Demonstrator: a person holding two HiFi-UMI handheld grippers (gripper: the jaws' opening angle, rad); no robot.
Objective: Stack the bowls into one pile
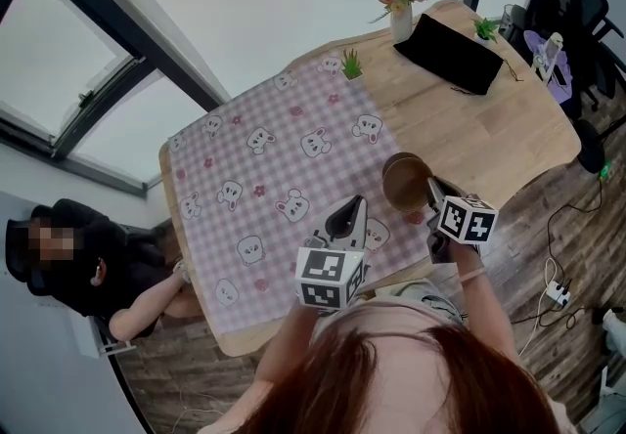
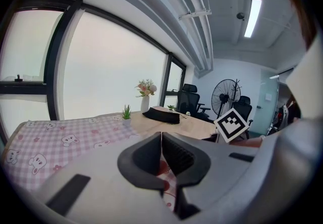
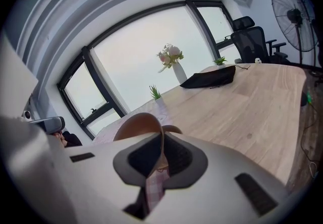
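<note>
Bowl (image 1: 404, 180) rim pinched between right gripper (image 3: 161, 137) fingers; left gripper (image 2: 161, 141) fingers closed, empty.

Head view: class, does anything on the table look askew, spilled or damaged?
Nothing looks spilled or damaged. Only the brown bowl stands out: the right gripper pinches its rim, by the checked tablecloth's edge.

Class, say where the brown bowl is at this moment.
In the head view the brown bowl is at the right edge of the pink checked cloth, on the person's right, with the right gripper shut on its near rim.
</note>
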